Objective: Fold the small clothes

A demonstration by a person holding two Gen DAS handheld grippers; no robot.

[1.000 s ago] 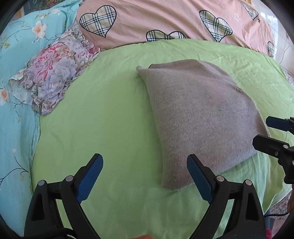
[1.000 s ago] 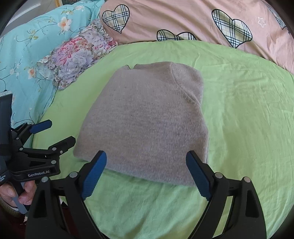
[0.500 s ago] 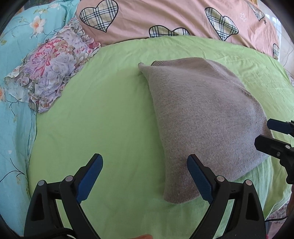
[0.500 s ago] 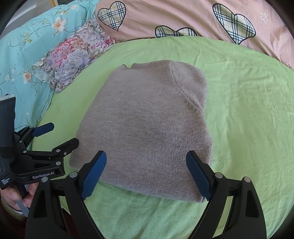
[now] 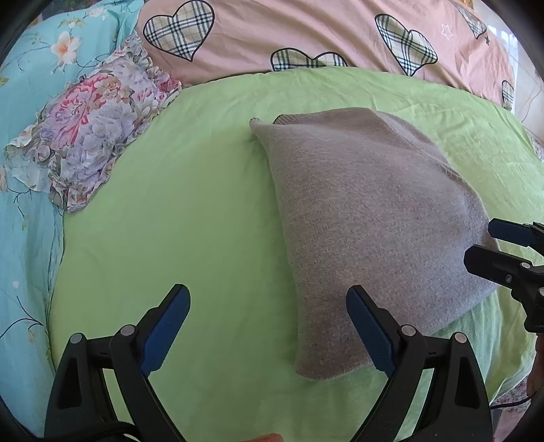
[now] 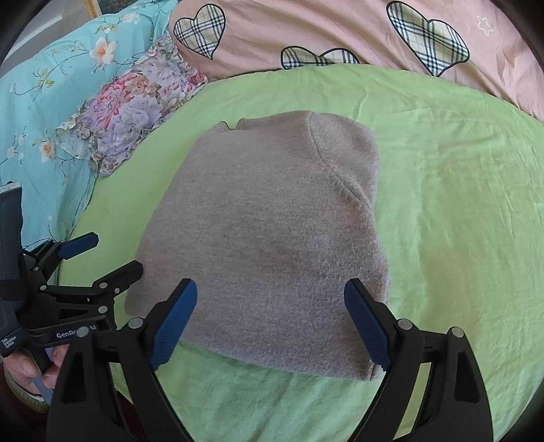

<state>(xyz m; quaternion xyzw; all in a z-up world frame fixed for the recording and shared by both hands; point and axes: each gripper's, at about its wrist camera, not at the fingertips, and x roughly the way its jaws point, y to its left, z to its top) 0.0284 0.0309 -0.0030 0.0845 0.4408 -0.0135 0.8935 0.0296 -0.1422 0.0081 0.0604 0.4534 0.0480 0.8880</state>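
Sweater (image 6: pixel 272 238), grey knit and folded, lies flat on a green sheet (image 6: pixel 459 204) beneath a heart-print quilt (image 6: pixel 340 30) and floral pillow (image 6: pixel 136 102). Left gripper (image 5: pixel 268 326) and right gripper (image 6: pixel 272 319) hover spread and empty, barely nearer than a second ago.

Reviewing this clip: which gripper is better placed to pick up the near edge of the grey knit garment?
Probably right. The right gripper has open jaws straddling the near edge of the folded grey knit garment, while the left gripper, also open, frames mostly green sheet beside its corner.
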